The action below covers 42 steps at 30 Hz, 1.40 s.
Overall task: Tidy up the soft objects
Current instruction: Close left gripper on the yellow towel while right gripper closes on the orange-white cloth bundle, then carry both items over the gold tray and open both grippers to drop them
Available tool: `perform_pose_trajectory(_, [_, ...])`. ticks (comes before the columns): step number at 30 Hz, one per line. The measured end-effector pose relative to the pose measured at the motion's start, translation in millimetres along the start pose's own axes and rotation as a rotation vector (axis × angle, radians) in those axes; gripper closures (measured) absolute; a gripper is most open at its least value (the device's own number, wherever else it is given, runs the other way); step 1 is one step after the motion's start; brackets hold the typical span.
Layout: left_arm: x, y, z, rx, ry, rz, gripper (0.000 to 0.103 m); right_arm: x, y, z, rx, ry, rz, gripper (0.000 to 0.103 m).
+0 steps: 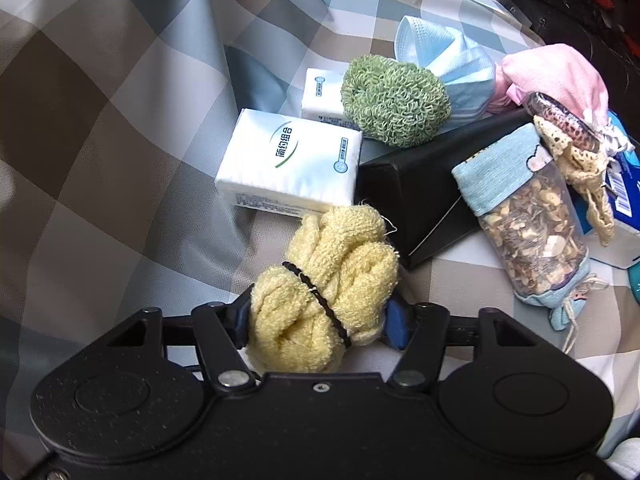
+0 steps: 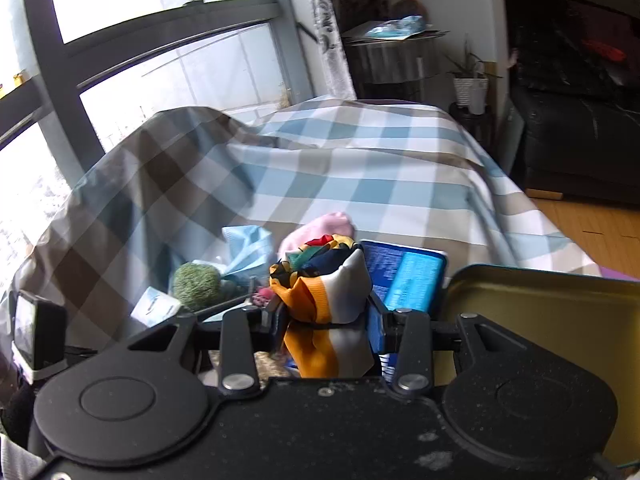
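Nearest you, the left gripper [image 1: 320, 312] pitches steeply down, its jaws clamped on the banded yellow towel bundle [image 1: 324, 288], which lies on the checked cloth [image 1: 100, 140] at 6 o'clock from the tissue pack [image 1: 290, 164]. The right gripper [image 2: 326, 320] grips the multicoloured fabric roll [image 2: 324, 280], pointing shallower, with the open tin [image 2: 540, 312] at 3 o'clock, probably its destination.

Towel bundle [image 1: 324, 288] before tissue pack [image 1: 290, 166], box [image 1: 416, 200] right, scrubber [image 1: 394, 100] behind

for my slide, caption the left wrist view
Left claw shut on a banded yellow towel bundle over checked cloth.
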<state>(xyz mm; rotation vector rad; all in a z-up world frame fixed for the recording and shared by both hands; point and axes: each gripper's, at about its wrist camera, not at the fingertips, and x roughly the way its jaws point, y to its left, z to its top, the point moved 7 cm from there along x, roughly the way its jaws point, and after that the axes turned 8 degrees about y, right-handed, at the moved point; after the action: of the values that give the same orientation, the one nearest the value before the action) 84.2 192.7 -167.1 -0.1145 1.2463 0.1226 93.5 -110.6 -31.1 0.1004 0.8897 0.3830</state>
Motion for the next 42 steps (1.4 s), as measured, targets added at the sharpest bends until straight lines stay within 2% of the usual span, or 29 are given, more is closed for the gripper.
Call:
perform_pose_trajectory(5, [-31.2, -9.8, 9.3, 0.035, -0.046, -0.003, 0.05, -19.8, -42.8, -10.4, 0.088, -0.046, -0.075, 0.064])
perform_pose_trajectory(11, [-81.0, -44.4, 39.4, 0.193, -0.149, 0.018, 0.05, -39.7, -91.1, -25.6, 0.202, -0.09, -0.158, 0.064])
perform_pose_trajectory(17, [-126.4, -111.2, 79.5, 0.364, -0.217, -0.068, 0.049, -60.9, -142.1, -43.4, 0.343, -0.139, -0.277, 0.064])
perform_pose_trajectory(21, [-149.0, -178.0, 96.7, 0.497, -0.238, -0.138, 0.049, -76.8, -173.8, -54.7, 0.418, -0.189, -0.389, 0.064])
perform_pose_trajectory(27, [-155.0, -279.3, 100.8, 0.645, -0.187, -0.235, 0.049, -82.8, -199.2, -70.3, 0.505, -0.242, -0.48, 0.064])
perform_pose_trajectory(30, [-141.9, -309.1, 87.4, 0.664, -0.153, -0.25, 0.048, -79.9, -207.8, -78.3, 0.56, -0.265, -0.469, 0.064])
perform_pose_trajectory(32, [-129.3, -318.7, 71.4, 0.653, -0.111, -0.268, 0.048, -79.7, -214.1, -80.4, 0.597, -0.286, -0.456, 0.064])
perform_pose_trajectory(36, [-100.6, -324.4, 40.5, 0.656, -0.026, -0.268, 0.048, -71.8, -224.7, -84.8, 0.635, -0.262, -0.429, 0.064])
perform_pose_trajectory(38, [-86.3, -322.8, 33.4, 0.645, 0.012, -0.247, 0.048, -69.6, -223.4, -84.8, 0.628, -0.259, -0.432, 0.064])
perform_pose_trajectory(42, [-72.3, -316.1, 30.9, 0.566, 0.079, -0.278, 0.048, -68.8, -213.9, -82.7, 0.577, -0.264, -0.457, 0.064])
